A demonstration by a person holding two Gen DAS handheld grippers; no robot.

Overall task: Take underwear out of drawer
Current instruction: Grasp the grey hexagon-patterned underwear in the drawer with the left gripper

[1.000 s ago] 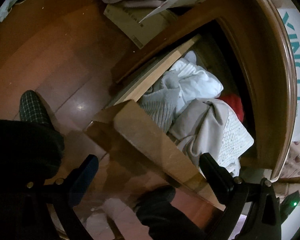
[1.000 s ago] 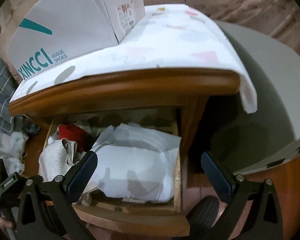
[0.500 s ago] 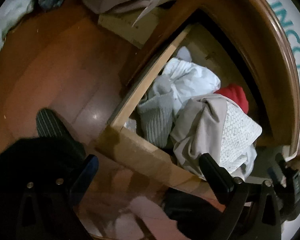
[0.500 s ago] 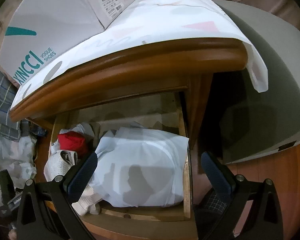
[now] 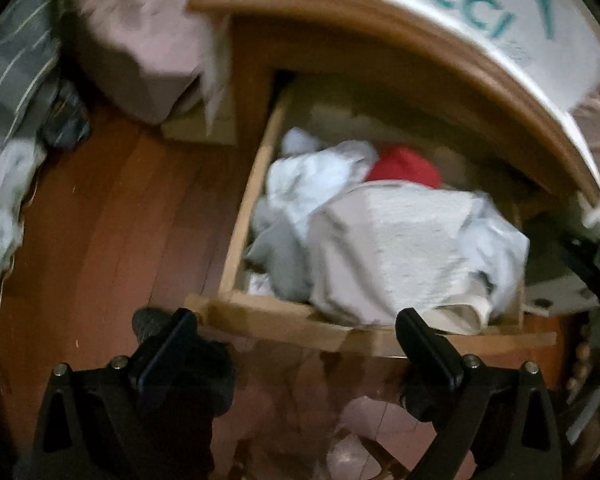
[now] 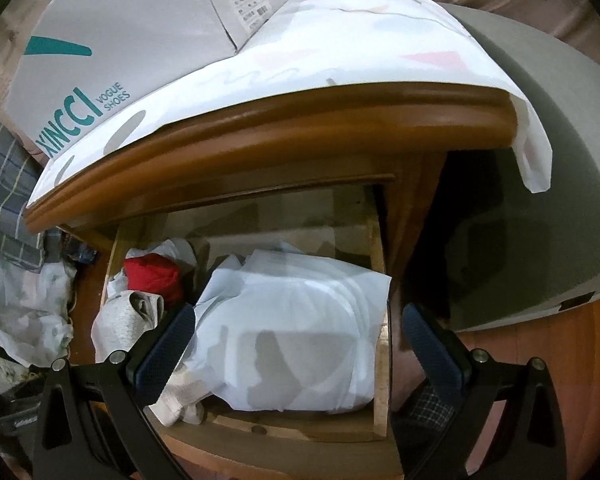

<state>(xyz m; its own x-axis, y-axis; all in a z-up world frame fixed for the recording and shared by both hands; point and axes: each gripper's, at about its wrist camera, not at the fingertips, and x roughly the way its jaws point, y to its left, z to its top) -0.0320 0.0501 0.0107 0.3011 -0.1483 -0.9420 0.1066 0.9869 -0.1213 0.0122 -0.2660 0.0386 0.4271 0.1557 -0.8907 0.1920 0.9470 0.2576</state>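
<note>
Under the overhanging top edge of the wooden nightstand [image 6: 260, 136], the drawer [image 6: 380, 360] stands pulled out, packed nearly to its side rails. A large white folded bundle [image 6: 300, 328] fills its right half up to the right rail; crumpled pale underwear [image 5: 388, 248] heaps at the left front corner, with a red piece [image 5: 404, 166] behind it. The left hand-held gripper [image 5: 296, 340] hangs over the front edge, fingers apart, gripping nothing. The right hand-held gripper [image 6: 296, 340] likewise spreads wide above the bundle.

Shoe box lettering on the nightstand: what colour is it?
Teal on the white shoe box; clearest in the right wrist view.
</note>
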